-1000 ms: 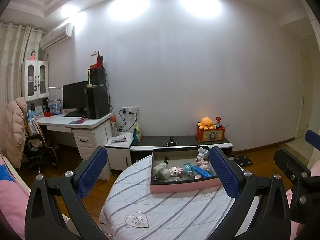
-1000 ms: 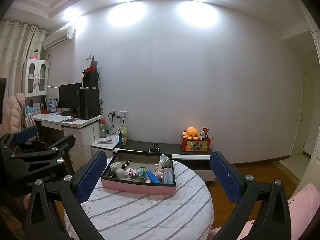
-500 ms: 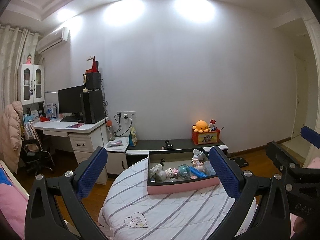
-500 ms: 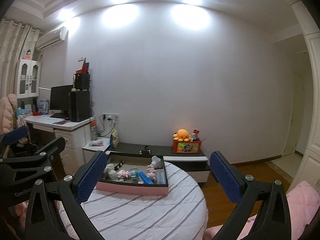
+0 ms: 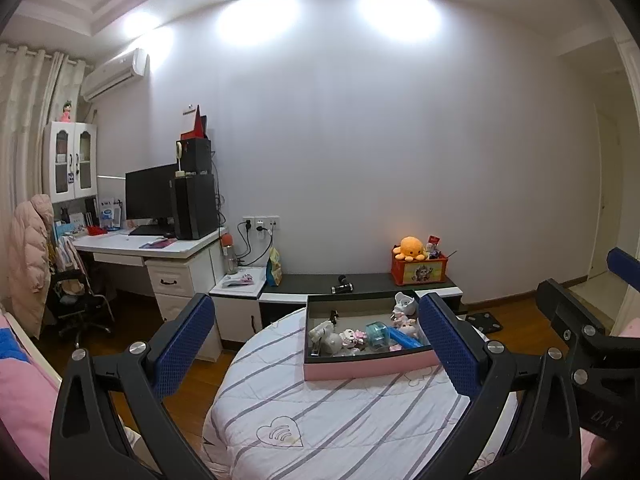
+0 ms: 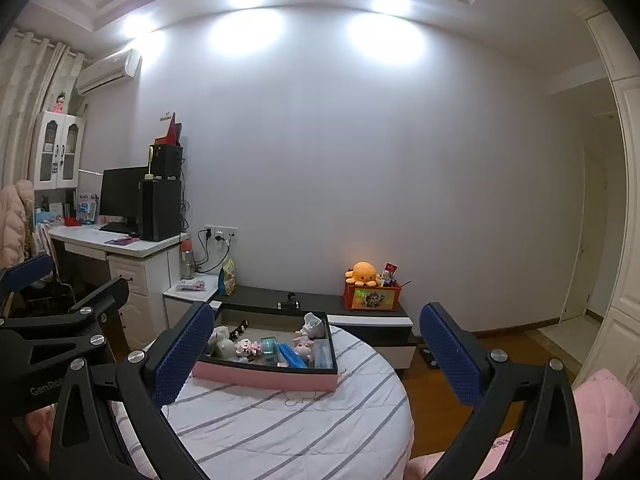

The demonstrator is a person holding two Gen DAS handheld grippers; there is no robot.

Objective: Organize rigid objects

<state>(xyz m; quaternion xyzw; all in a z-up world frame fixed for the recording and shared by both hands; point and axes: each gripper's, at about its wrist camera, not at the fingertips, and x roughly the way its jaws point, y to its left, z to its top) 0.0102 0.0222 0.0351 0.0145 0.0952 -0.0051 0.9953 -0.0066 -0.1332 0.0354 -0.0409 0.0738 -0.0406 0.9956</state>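
A pink-sided box (image 5: 368,367) with a dark inside stands on a round table with a striped white cloth (image 5: 344,416). It holds several small toys, a teal container (image 5: 376,333) and a blue bar (image 5: 405,337). The box also shows in the right wrist view (image 6: 266,377). My left gripper (image 5: 316,344) is open and empty, well short of the box. My right gripper (image 6: 316,350) is open and empty, held to the right of the left one, which shows at the left edge (image 6: 60,320).
A low dark TV bench (image 5: 360,280) behind the table carries an orange plush octopus on a red box (image 5: 418,266). A white desk with a monitor and a PC tower (image 5: 160,236) stands at the left. Pink bedding (image 6: 600,408) lies at the right.
Both grippers have lifted and tilted up a little, so the table and box sit lower and look slightly farther. Both stay open and empty.
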